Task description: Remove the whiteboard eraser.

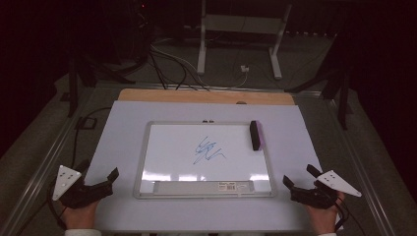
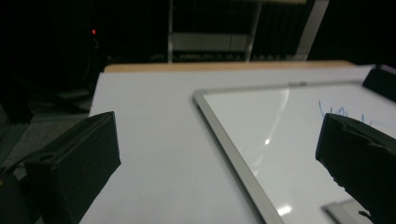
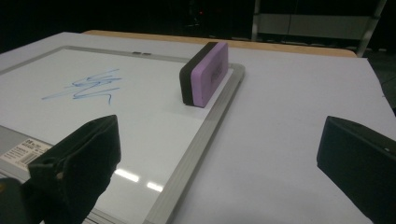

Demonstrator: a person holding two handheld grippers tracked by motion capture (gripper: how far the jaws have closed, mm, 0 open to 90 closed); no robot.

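Note:
A silver-framed whiteboard point(image 1: 147, 147) point(image 2: 224, 135) point(image 3: 196, 154) lies flat in the middle of the white table top. A blue scribble point(image 1: 207, 150) point(image 3: 86, 86) point(image 2: 338, 111) marks its centre. A purple eraser with a black felt side point(image 1: 256, 134) point(image 3: 204, 73) stands on edge at the board's right rim. My left gripper point(image 1: 101, 178) point(image 2: 219, 154) rests open by the board's near left corner, nothing between its jaws. My right gripper point(image 1: 299, 178) point(image 3: 219, 154) sits open by the near right corner, empty too, well short of the eraser.
The white sheet point(image 1: 123, 123) covers a wooden table whose far edge point(image 1: 206, 96) shows. Beyond it are a metal stand point(image 1: 236, 29) and cables point(image 1: 167, 64) on the dark floor. Bare white surface lies on both sides of the board.

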